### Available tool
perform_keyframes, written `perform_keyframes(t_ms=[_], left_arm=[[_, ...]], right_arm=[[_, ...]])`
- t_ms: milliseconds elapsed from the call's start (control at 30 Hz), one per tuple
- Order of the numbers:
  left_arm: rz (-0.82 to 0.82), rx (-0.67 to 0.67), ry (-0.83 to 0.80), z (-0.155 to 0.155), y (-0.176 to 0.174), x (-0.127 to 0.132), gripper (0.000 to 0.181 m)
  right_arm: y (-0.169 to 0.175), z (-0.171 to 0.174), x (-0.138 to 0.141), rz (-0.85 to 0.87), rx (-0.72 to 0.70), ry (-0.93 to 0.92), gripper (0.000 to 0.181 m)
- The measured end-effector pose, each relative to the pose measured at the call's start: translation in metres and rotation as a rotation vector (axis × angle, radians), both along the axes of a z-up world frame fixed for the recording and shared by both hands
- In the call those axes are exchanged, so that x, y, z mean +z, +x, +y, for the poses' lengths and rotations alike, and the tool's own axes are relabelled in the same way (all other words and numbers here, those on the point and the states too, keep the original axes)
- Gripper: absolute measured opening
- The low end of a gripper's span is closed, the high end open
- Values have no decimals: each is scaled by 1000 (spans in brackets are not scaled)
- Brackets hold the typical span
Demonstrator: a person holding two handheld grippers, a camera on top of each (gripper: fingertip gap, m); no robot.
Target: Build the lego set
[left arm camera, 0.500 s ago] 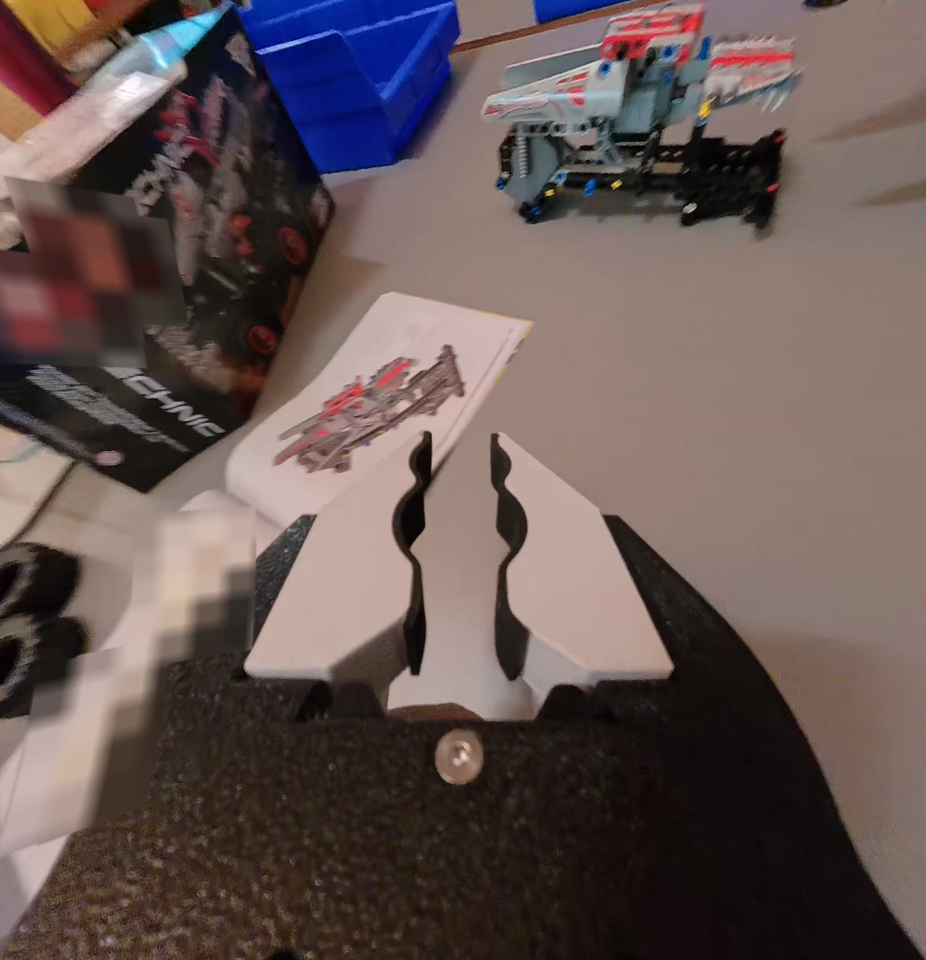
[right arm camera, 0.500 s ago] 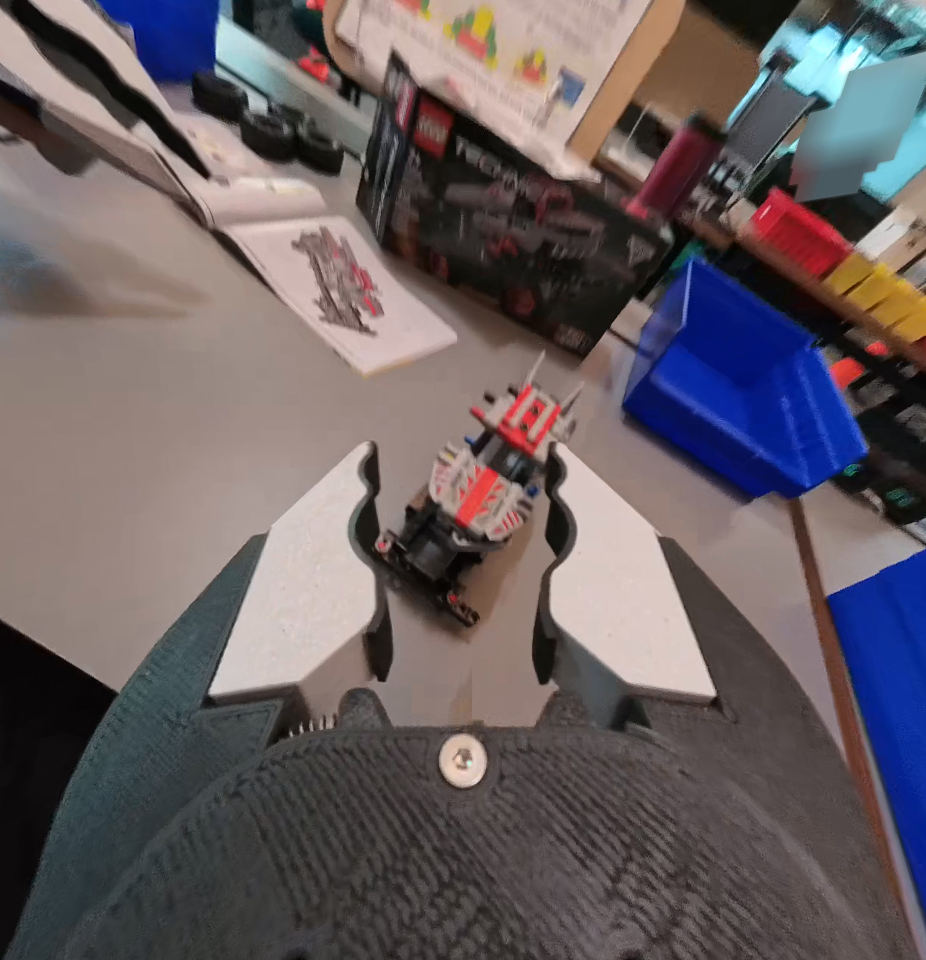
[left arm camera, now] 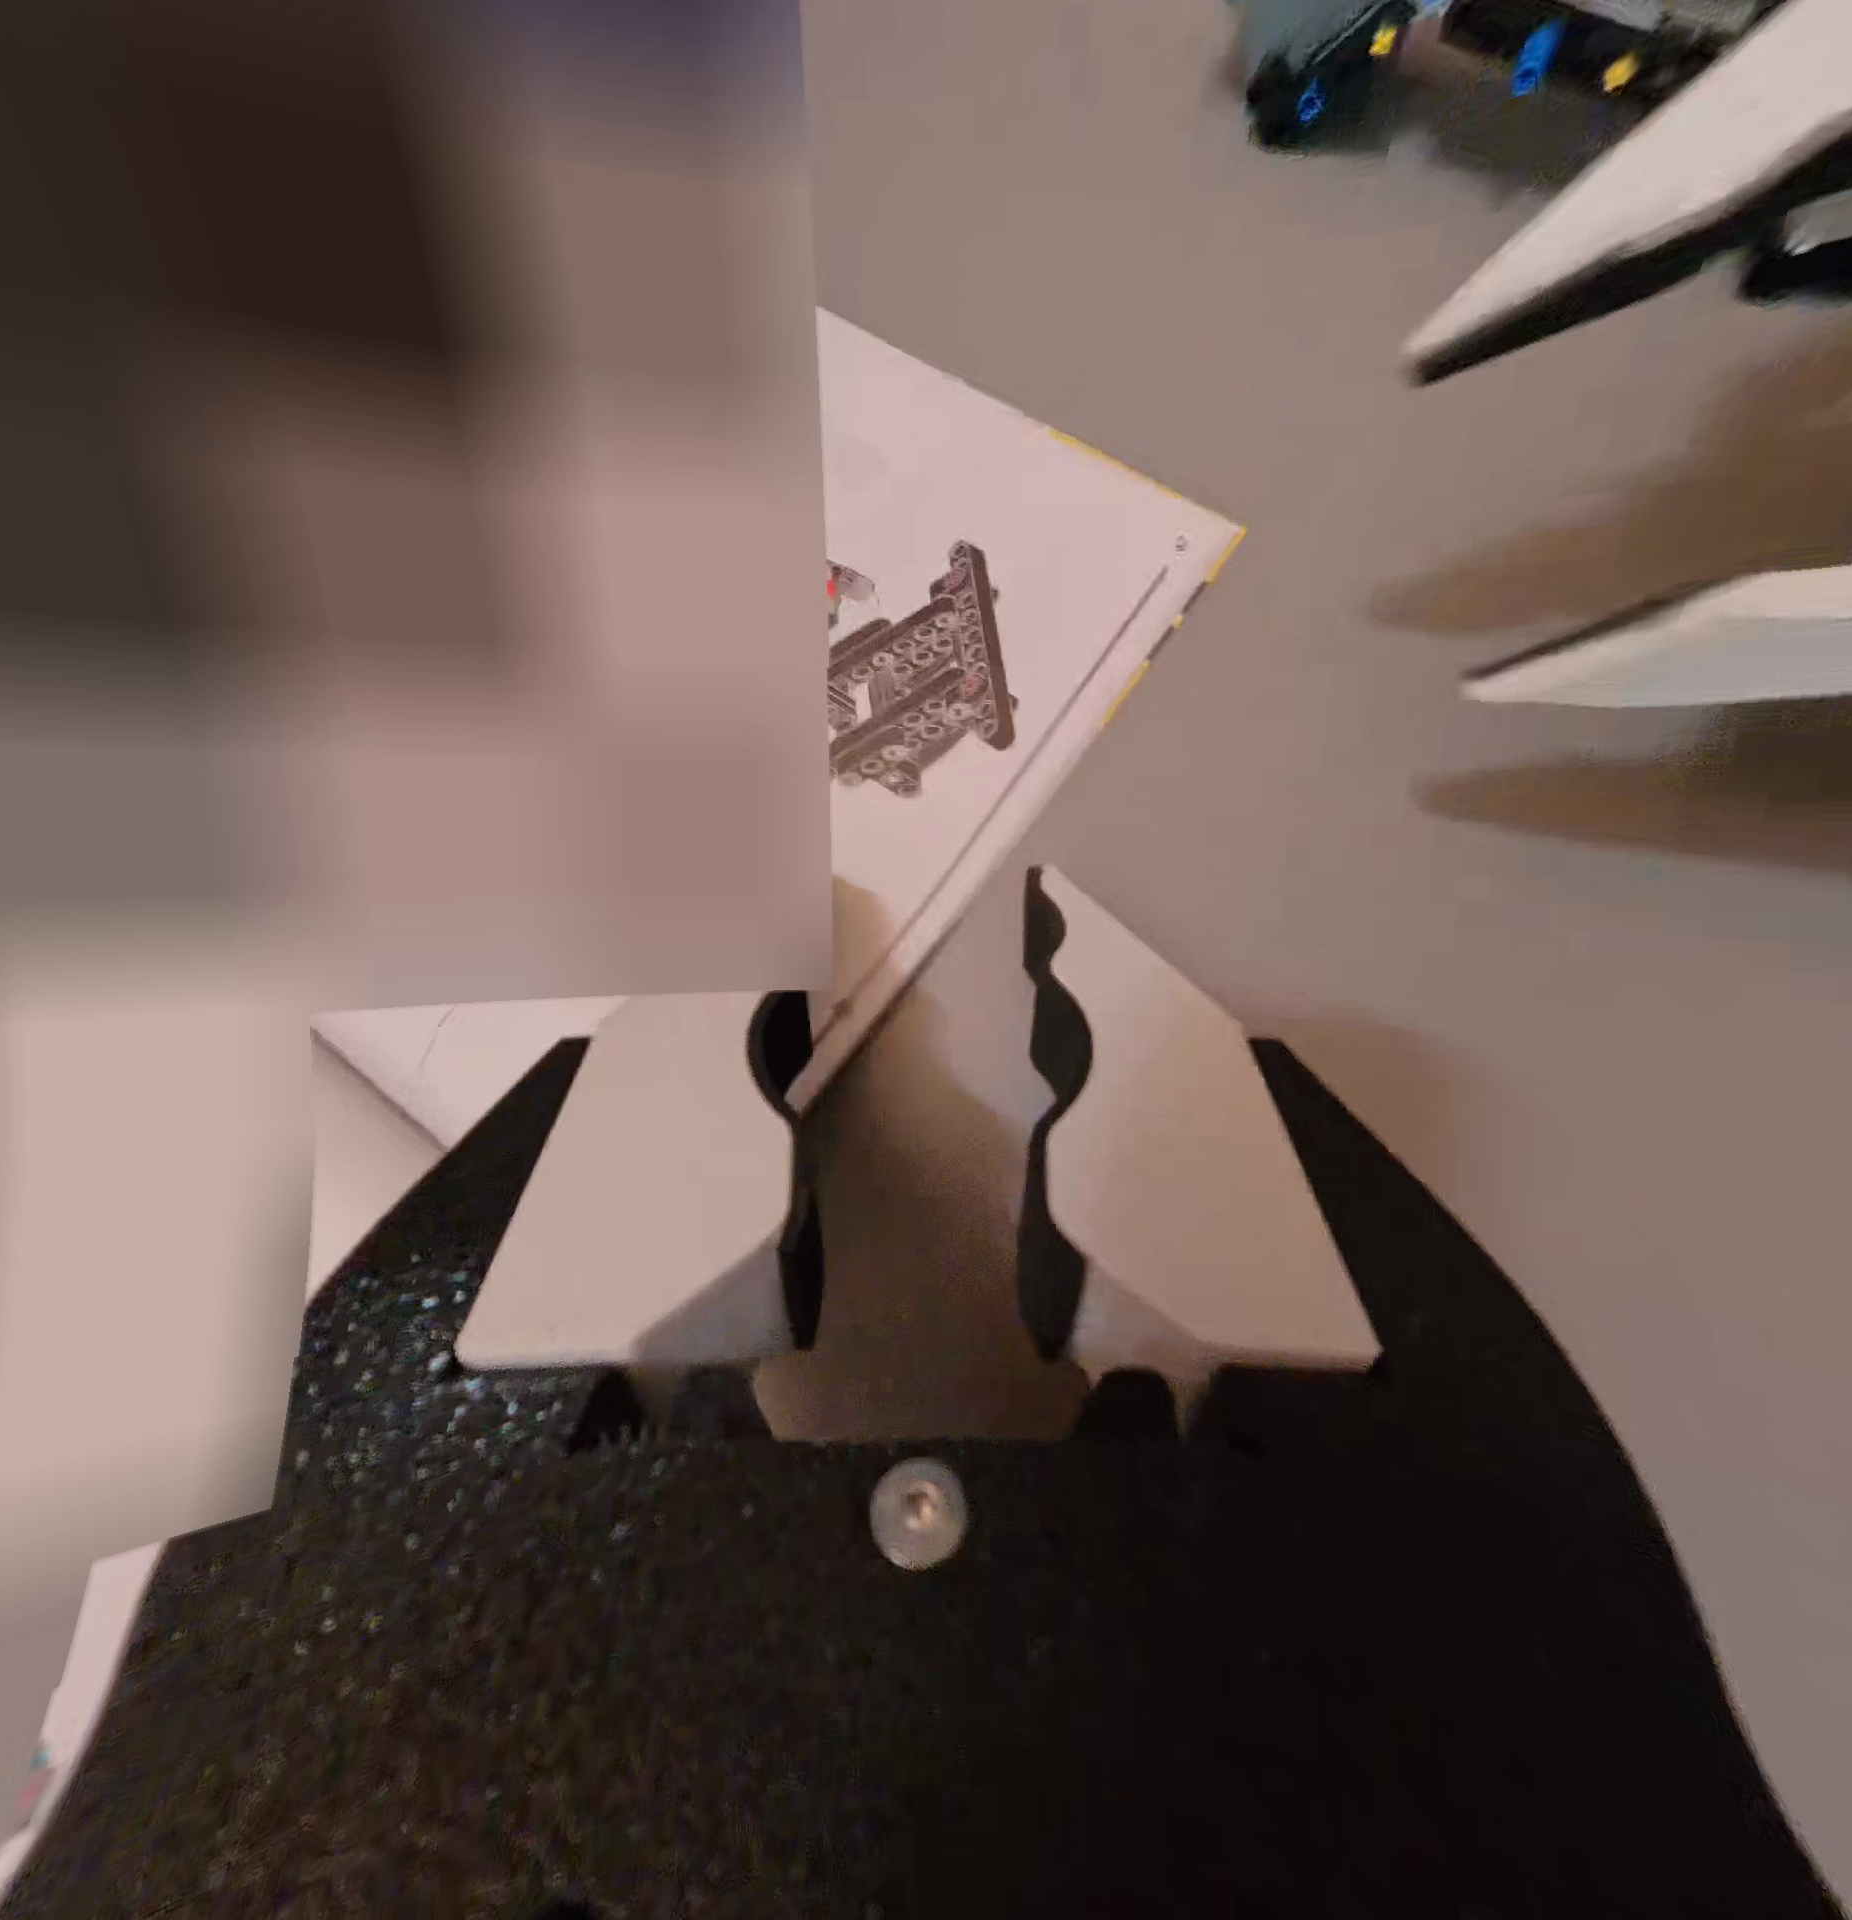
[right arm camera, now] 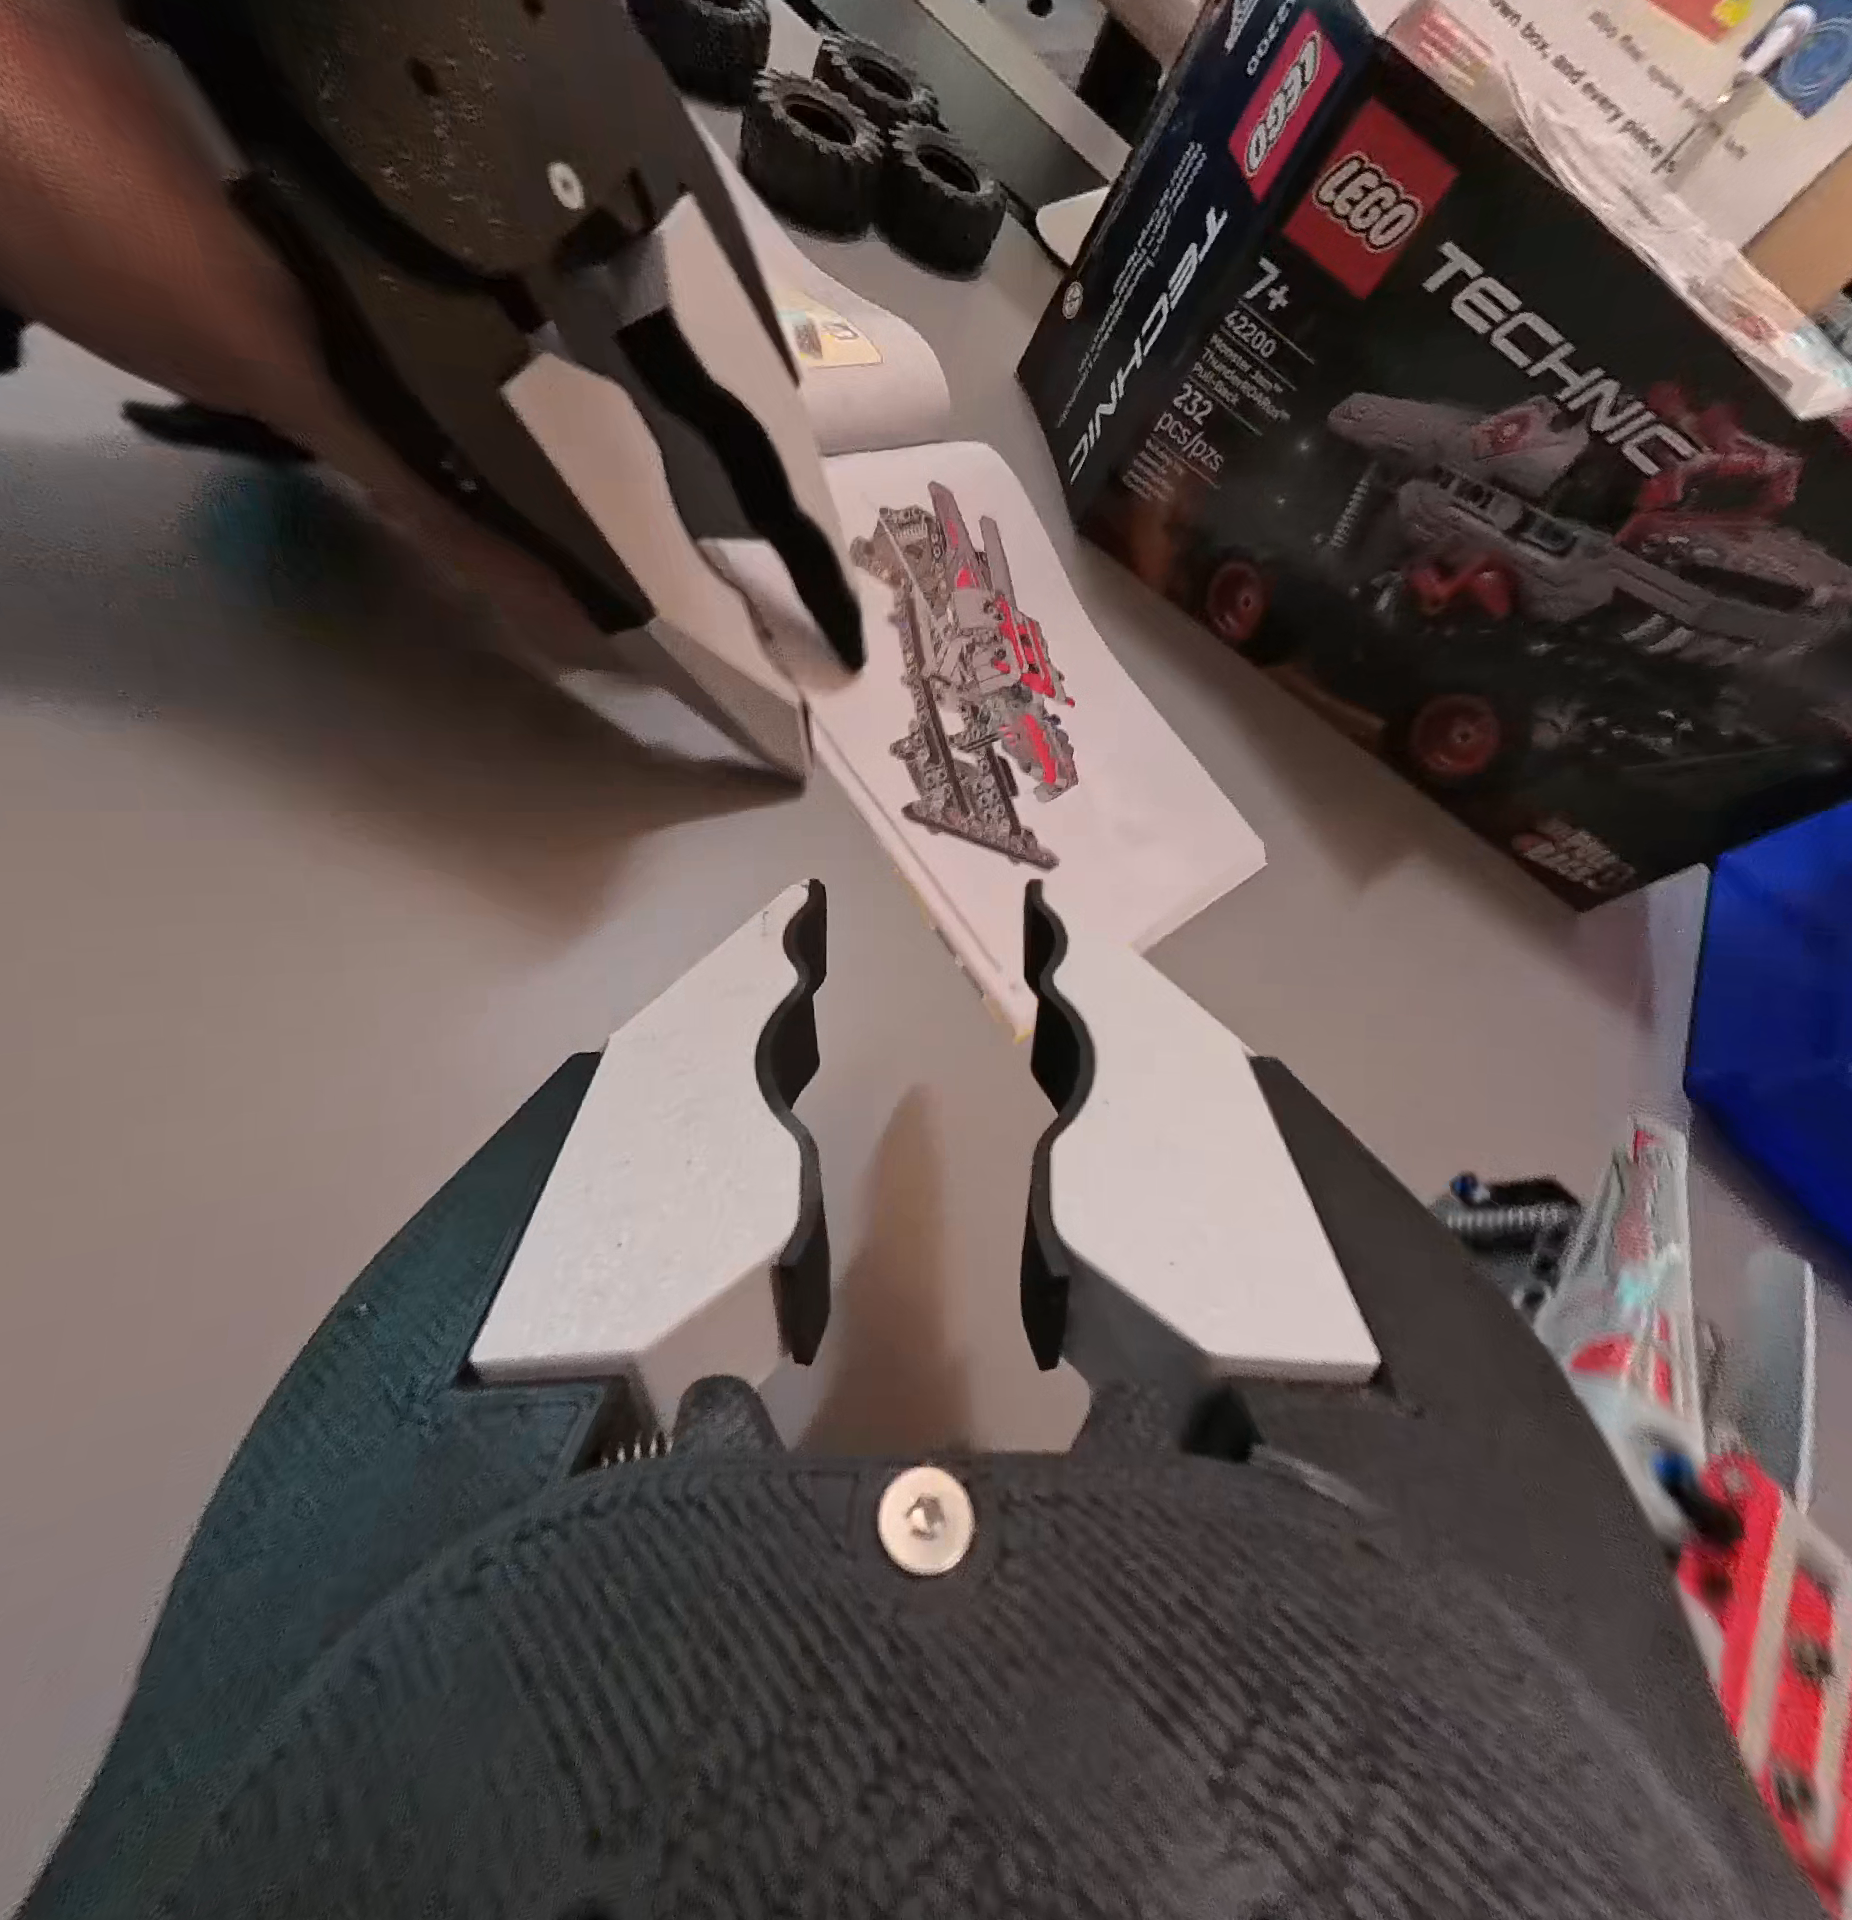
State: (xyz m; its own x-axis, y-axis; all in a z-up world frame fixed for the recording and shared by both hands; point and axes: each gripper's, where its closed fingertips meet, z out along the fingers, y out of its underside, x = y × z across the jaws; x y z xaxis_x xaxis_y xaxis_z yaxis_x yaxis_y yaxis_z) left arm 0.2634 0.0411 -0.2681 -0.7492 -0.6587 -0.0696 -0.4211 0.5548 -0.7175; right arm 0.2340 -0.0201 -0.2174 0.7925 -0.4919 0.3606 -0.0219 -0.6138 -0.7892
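Reaching for the open white instruction booklet [right arm camera: 1015, 727] just ahead of both tools, I hold left tool [left arm camera: 922, 935] and right tool [right arm camera: 922, 914] spread, empty. I'd pinch one page edge only. Half-built grey-and-red model [right arm camera: 1711, 1455] sits right of my right tool on the grey counter [right arm camera: 278, 935].

**Both grippers close in on the booklet**

The left gripper [left arm camera: 917, 956] has dropped to the white instruction booklet [right arm camera: 1015, 665], its jaws wider apart. The right gripper [right arm camera: 922, 935] swung off the grey-and-red lego vehicle [right arm camera: 1753, 1538] toward the booklet's corner, jaws seemingly narrower, with the vehicle now at its right.
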Motion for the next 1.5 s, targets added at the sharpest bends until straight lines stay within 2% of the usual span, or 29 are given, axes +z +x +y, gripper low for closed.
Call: perform_keyframes(t_ms=[33,133,200,233,333,467,567,633,733,833,900,967,1000,1033,1067,1133,1233,1300,1500], left_arm=[[16,5,-24,-3,-3,-1,33],[26,54,-41,-4,-9,-2,23],[21,27,-30,-7,-17,-2,12],[22,12,-29,-9,-21,-2,9],[28,-51,-6,-10,-36,-2,5],[33,-213,41,-9,-62,-2,0],[-1,-234,116,5,-59,3,12],[-87,-251,98,1,-51,14,38],[-116,-333,124,-11,-49,9,55],[-149,-434,138,-26,-49,5,53],[-142,-458,150,-29,-47,5,49],[-135,-479,170,-29,-48,4,48],[-132,-498,181,-28,-51,4,39],[-123,-530,192,-28,-56,2,23],[-124,-544,207,-27,-59,0,16],[-138,-529,243,-23,-58,-1,3],[-150,-506,235,-21,-56,-1,0],[-162,-481,176,-24,-55,5,0],[-220,-437,136,-17,-52,24,0]], right_arm=[[7,4,-3,-5,10,-3,36],[22,12,-16,-13,57,-67,33],[32,7,-28,-50,49,-170,44],[35,5,-32,-70,43,-215,44],[20,10,-41,-59,157,-248,28],[-3,5,-47,-27,304,-273,8],[-8,-2,-48,9,305,-268,7],[-11,-1,-48,58,303,-242,5],[-19,5,-50,158,298,-193,0],[-23,9,-50,244,268,-144,0],[-35,17,-50,337,298,-71,0],[-39,19,-50,376,288,-22,5],[-44,20,-50,395,304,-4,15],[-50,21,-49,417,324,8,34],[-55,18,-49,425,326,-3,48],[-54,6,-50,377,288,-69,57],[-45,-11,-45,290,222,-126,59],[-36,-15,-40,251,183,-123,49],[-24,-13,-41,196,193,-203,47]])
